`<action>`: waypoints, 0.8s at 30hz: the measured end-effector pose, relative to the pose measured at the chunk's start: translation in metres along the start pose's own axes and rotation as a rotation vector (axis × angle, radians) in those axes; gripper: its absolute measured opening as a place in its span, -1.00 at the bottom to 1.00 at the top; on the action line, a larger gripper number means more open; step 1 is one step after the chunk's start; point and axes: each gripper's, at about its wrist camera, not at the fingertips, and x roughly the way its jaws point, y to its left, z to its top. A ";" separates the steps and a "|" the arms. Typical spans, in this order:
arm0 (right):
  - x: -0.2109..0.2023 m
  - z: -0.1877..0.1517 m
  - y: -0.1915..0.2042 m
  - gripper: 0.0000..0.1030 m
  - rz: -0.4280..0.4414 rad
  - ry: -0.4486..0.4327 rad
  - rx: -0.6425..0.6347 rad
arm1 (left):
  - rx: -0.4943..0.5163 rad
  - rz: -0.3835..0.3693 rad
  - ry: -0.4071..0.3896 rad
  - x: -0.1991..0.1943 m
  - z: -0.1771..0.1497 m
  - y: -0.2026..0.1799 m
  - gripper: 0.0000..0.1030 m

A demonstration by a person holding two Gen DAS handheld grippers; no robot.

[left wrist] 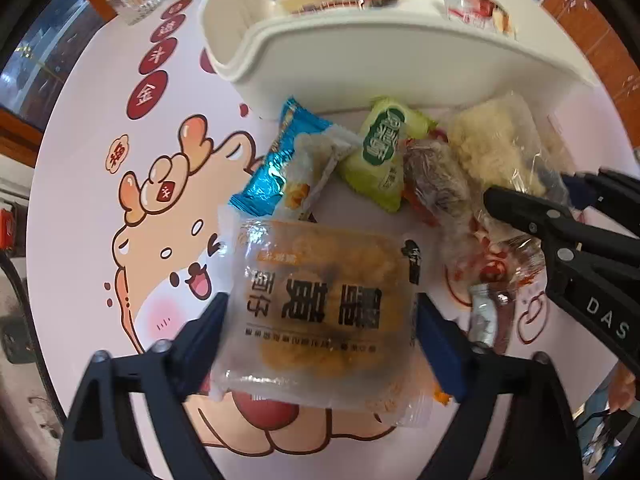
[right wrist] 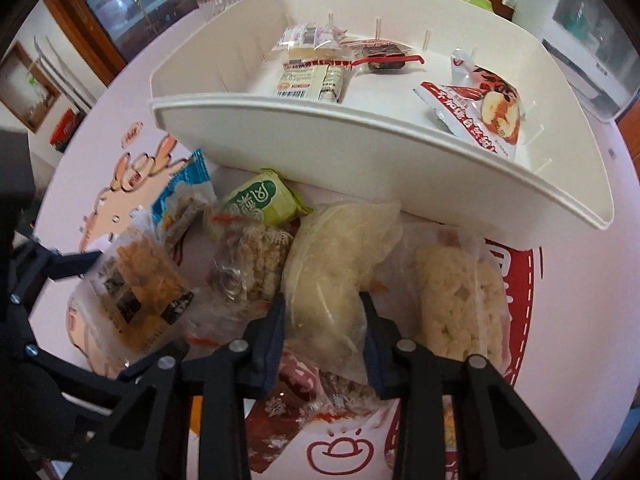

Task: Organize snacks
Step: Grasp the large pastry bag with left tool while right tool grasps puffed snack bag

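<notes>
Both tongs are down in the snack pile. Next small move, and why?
Probably lift the right tongs straight up, then carry toward the white bin. Their pads already pinch the pale clear-wrapped snack, and the bin sits just beyond the pile holding only three packets. The left tongs straddle the frosted square packet, but a firm grip there isn't clear.

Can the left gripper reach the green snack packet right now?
Probably not yet. The left gripper has its jaws around a clear packet of orange snacks, so it is busy. The green packet lies just beyond, with its top uncovered, beside the white bin.
</notes>
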 end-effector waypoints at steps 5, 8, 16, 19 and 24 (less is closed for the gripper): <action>-0.021 -0.003 -0.009 -0.37 0.057 -0.043 0.023 | -0.066 -0.022 -0.018 -0.009 -0.008 0.015 0.45; -0.041 -0.006 -0.016 -0.37 0.102 -0.080 0.035 | -0.069 -0.010 -0.059 -0.025 -0.014 0.021 0.44; -0.081 -0.019 -0.031 -0.37 0.227 -0.159 0.052 | -0.078 -0.026 -0.240 -0.110 -0.013 0.024 0.45; -0.093 -0.022 -0.036 -0.37 0.250 -0.185 0.066 | -0.073 -0.031 -0.309 -0.138 -0.004 0.017 0.45; -0.117 -0.014 -0.043 -0.37 0.247 -0.248 0.087 | -0.056 -0.031 -0.389 -0.174 0.017 0.004 0.45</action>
